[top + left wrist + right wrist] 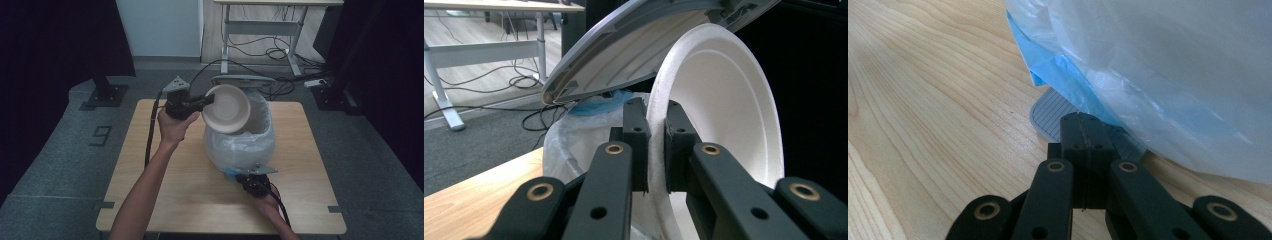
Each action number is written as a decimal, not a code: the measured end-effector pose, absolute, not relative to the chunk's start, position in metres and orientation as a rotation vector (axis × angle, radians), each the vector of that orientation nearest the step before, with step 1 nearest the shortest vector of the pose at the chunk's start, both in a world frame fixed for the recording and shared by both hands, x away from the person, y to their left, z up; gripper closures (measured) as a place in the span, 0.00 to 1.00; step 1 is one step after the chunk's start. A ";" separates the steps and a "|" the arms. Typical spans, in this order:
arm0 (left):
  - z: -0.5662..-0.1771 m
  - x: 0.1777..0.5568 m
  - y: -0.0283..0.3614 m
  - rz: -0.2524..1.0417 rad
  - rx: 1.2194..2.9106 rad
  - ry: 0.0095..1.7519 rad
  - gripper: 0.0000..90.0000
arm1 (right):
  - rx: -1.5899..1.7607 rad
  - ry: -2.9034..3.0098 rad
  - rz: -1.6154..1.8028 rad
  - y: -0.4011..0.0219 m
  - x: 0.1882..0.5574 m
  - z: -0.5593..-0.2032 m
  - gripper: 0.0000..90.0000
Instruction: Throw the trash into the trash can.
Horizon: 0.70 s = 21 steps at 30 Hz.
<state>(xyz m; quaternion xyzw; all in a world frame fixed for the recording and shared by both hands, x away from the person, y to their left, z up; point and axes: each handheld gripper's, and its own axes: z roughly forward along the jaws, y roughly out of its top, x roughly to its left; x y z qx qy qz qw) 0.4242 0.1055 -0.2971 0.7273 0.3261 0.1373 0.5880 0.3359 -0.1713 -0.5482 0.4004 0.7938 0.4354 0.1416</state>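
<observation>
Your left fingers (676, 150) pinch the rim of a white foam bowl (227, 107), holding it on edge over the mouth of the pedal bin, while your right fingers (1083, 145), pressed together with nothing between them, bear down on the bin's foot pedal (1048, 112) at its near base.

The tabletop (165, 190) carries the bin (240, 140) at its centre. The bin's clear liner (1168, 70) bulges over the sides, with a blue bag (1058, 75) showing beneath it just above the pedal.

The grey lid (624, 50) stands raised at the bin's far rim, which is likely why your right gripper (255, 182) sits low against the bin's front: the weight on the pedal appears to keep the lid up.

The bowl is tilted with its hollow facing you, partly over the bin's opening and just in front of the lid, so a release should drop it into the liner. Gripped at the rim only, the light foam could flex or swing as you let go.

Your left gripper (192, 103) comes in from the bin's left, level with the opening.
</observation>
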 end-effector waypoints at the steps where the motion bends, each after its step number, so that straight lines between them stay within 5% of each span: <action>1: -0.297 0.424 0.105 0.318 1.693 0.761 0.93 | 1.155 2.291 1.256 -0.171 0.336 -0.548 1.00; 21: -0.293 0.433 0.080 0.330 1.714 0.745 0.93 | 1.155 2.293 1.259 -0.172 0.336 -0.548 1.00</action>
